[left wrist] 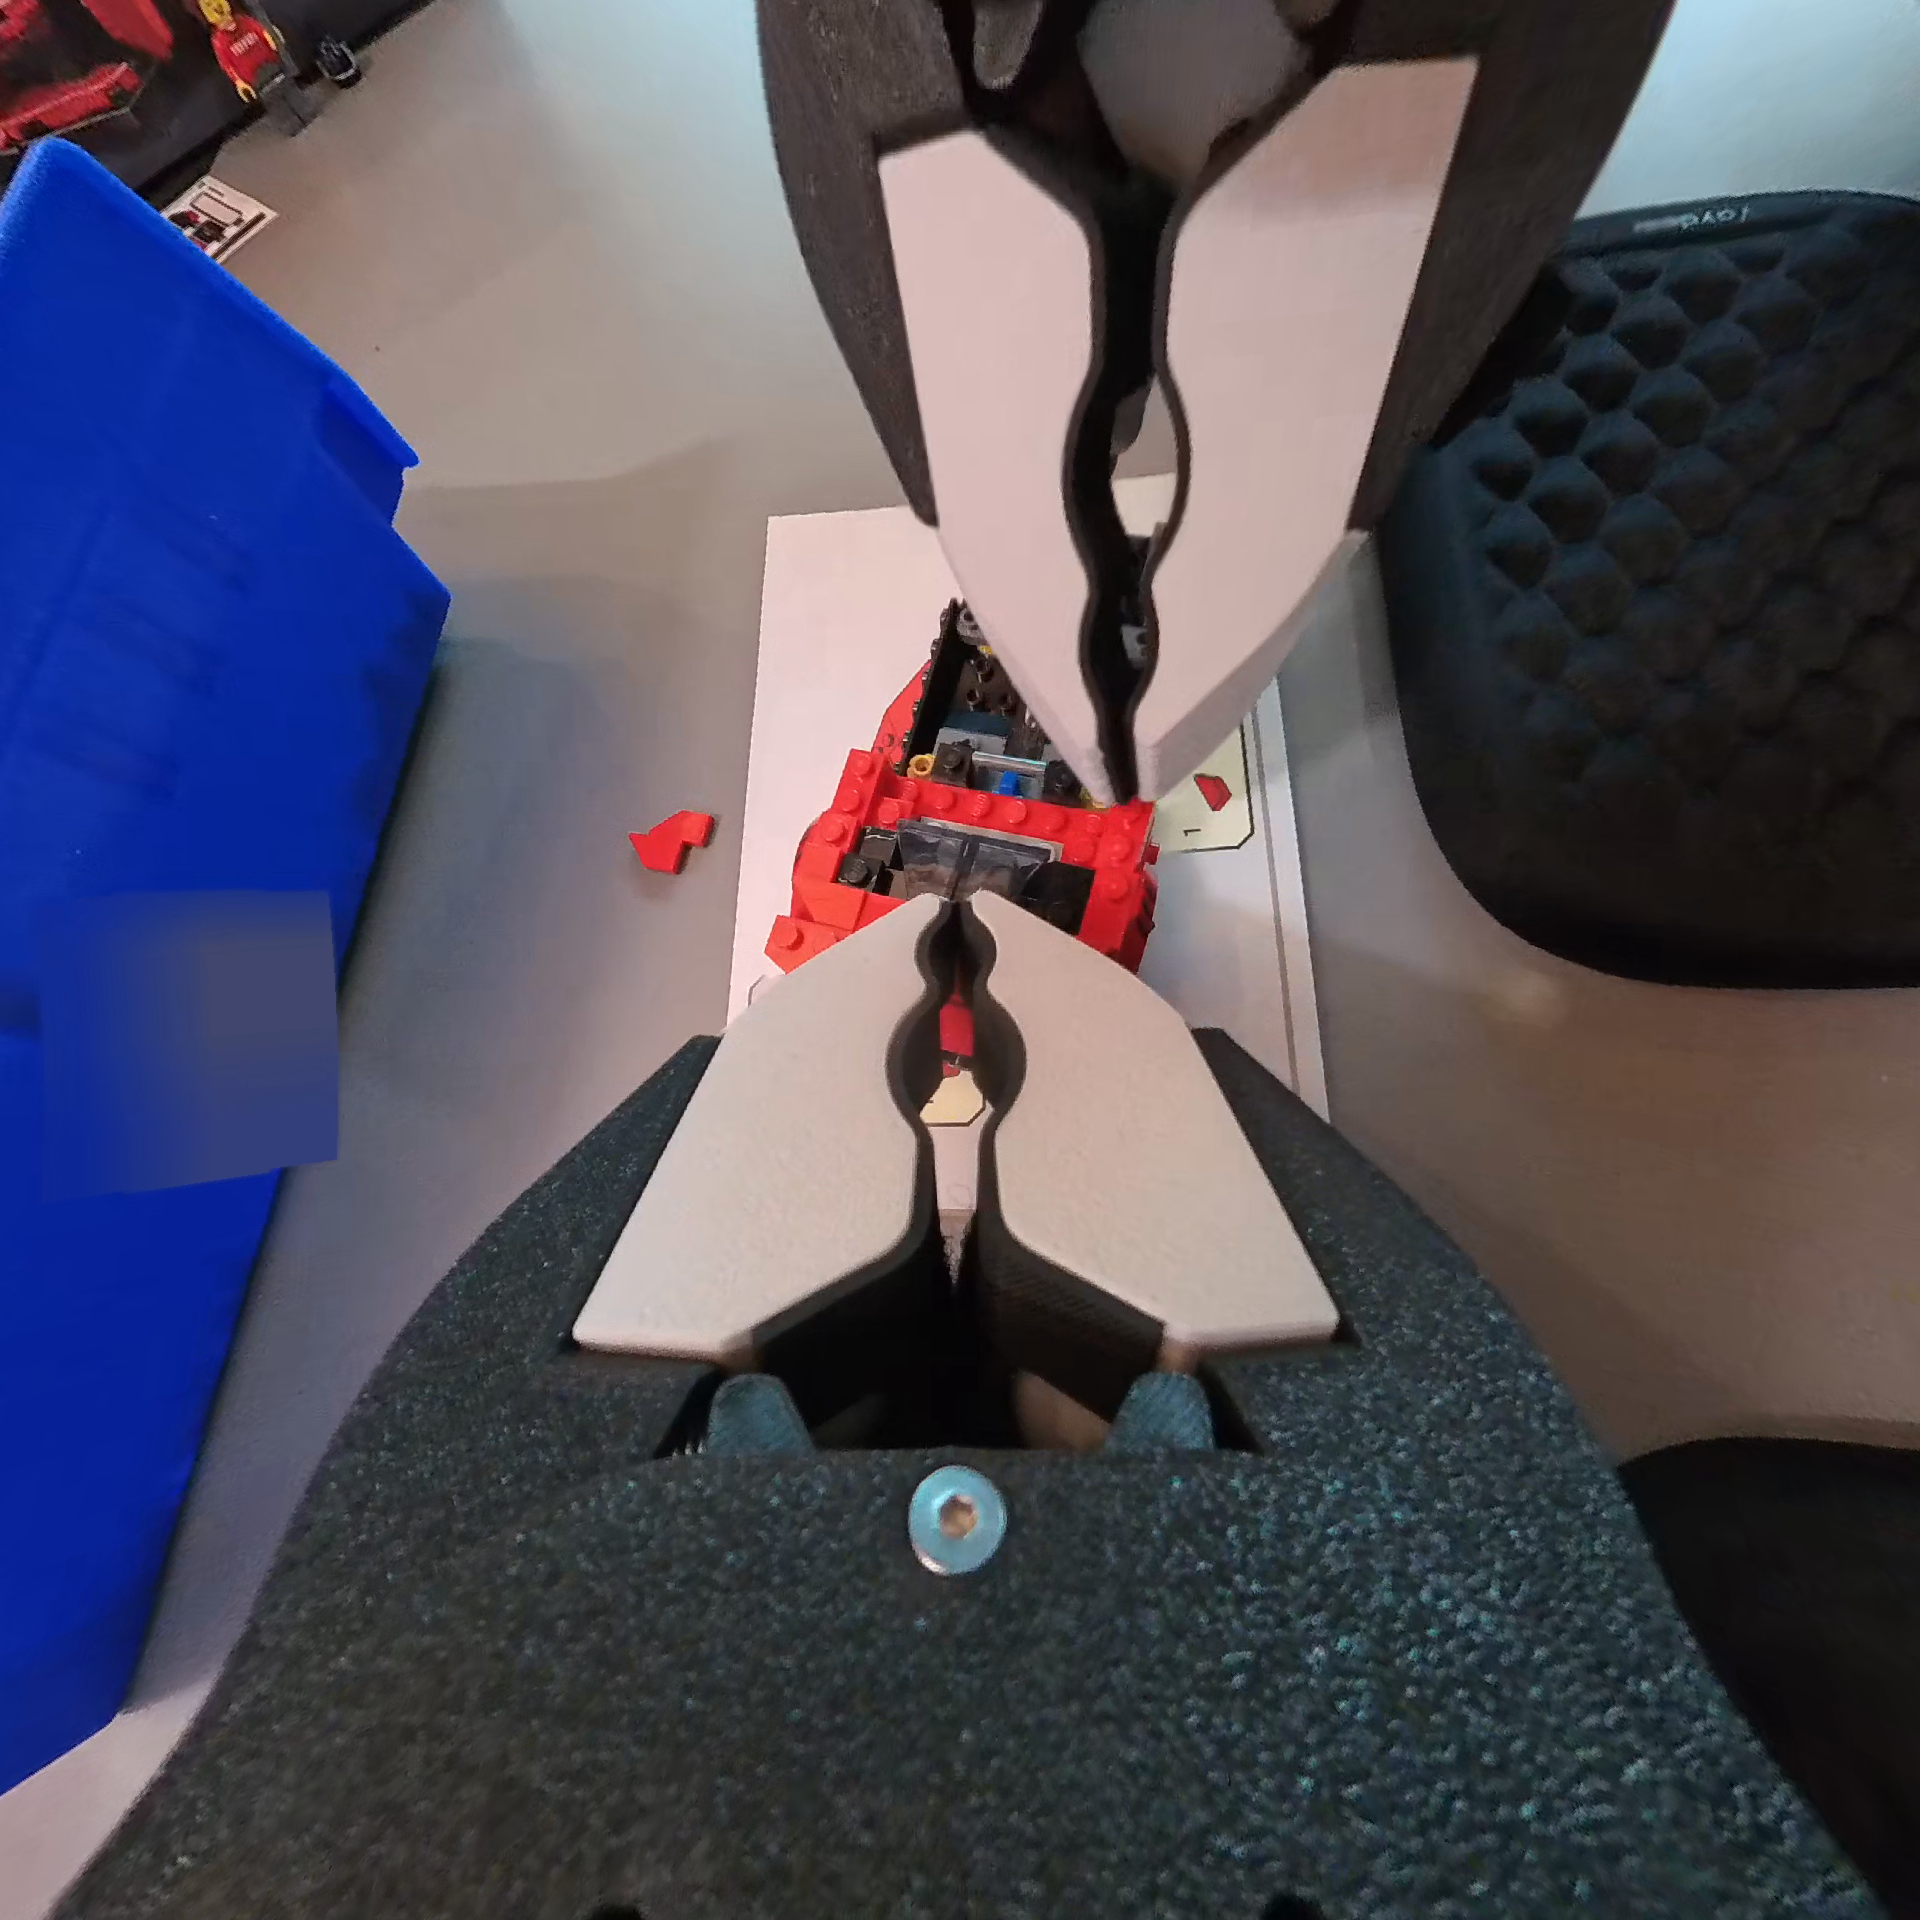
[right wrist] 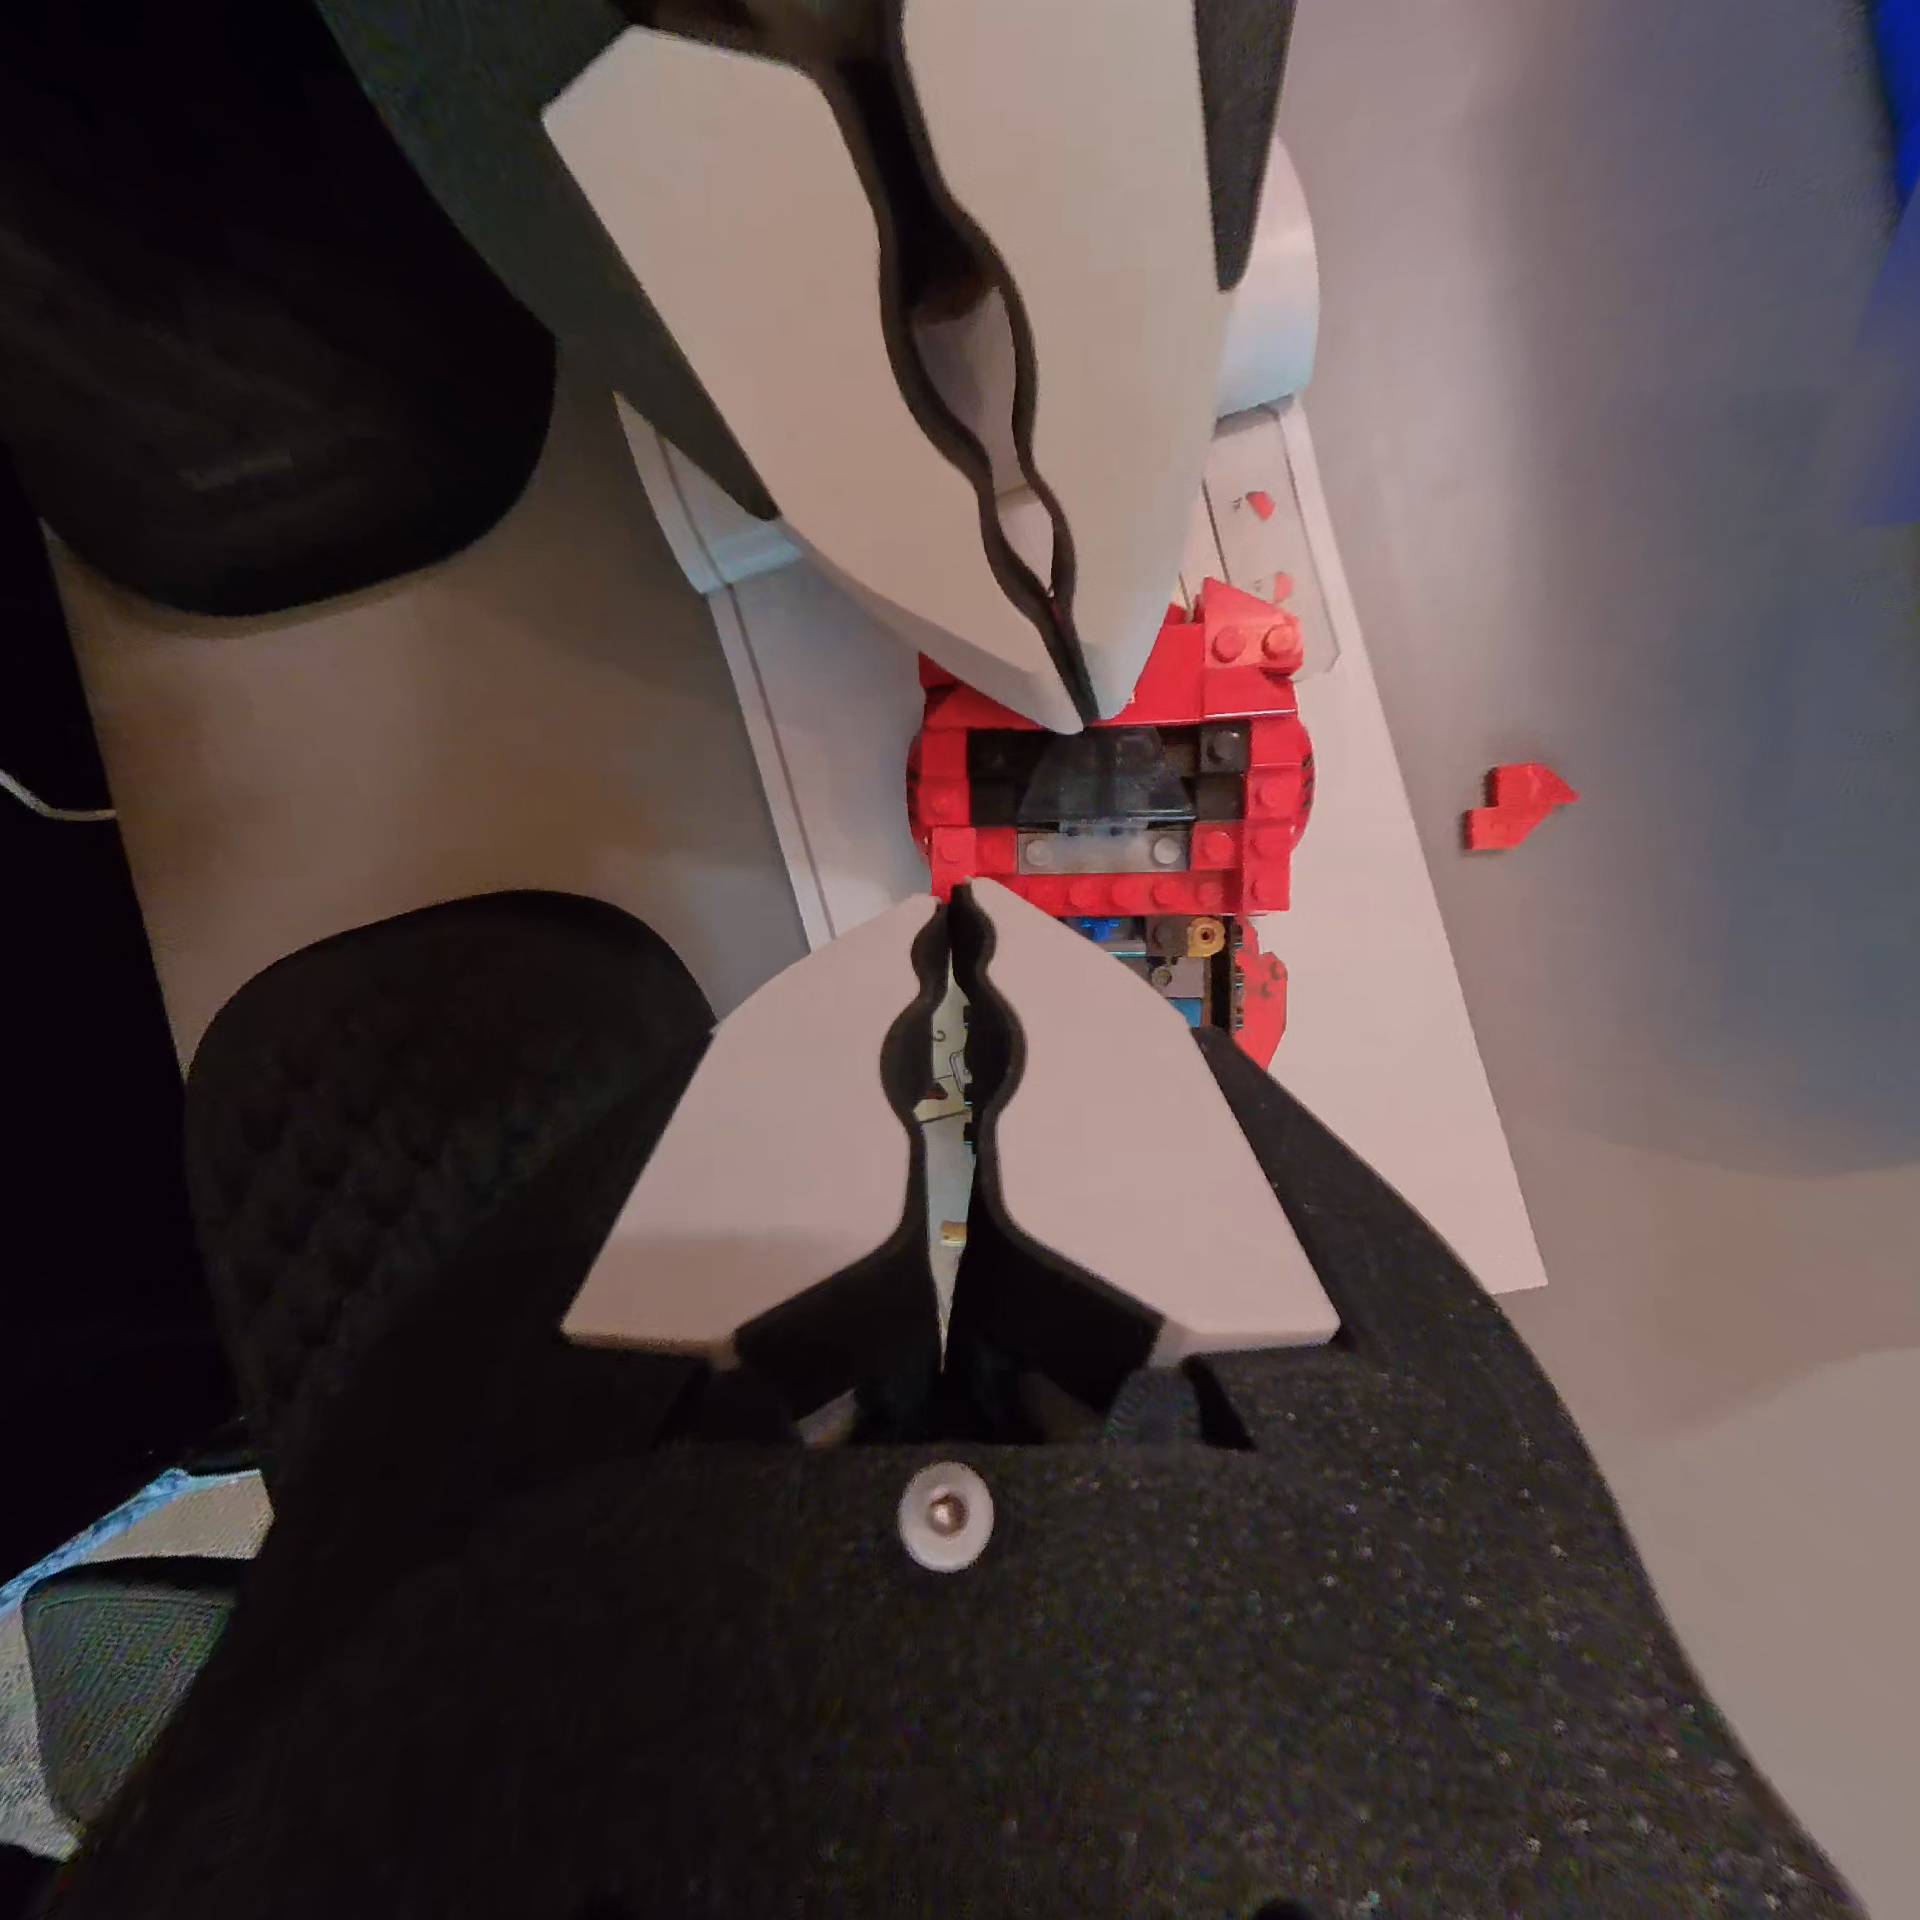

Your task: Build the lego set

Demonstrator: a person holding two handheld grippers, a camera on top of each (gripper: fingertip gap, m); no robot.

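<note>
Left tongs (left wrist: pixel 954 906) together, right tongs (right wrist: pixel 958 891) together; red car (left wrist: pixel 977 831), studded, smoky windscreen

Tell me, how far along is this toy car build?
Partly done: the red car on the instruction booklet has its body and a smoky windscreen, but its dark interior shows, unroofed. In hand: both shut claws, left claw and right claw, meet the car at opposite ends. Left: a loose red piece lies on the table.

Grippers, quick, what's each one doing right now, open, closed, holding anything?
Left gripper: fingers closed, tips at the red lego car, nothing visibly held.
Right gripper: fingers closed, tips at the car's opposite side, nothing visibly held.
</note>
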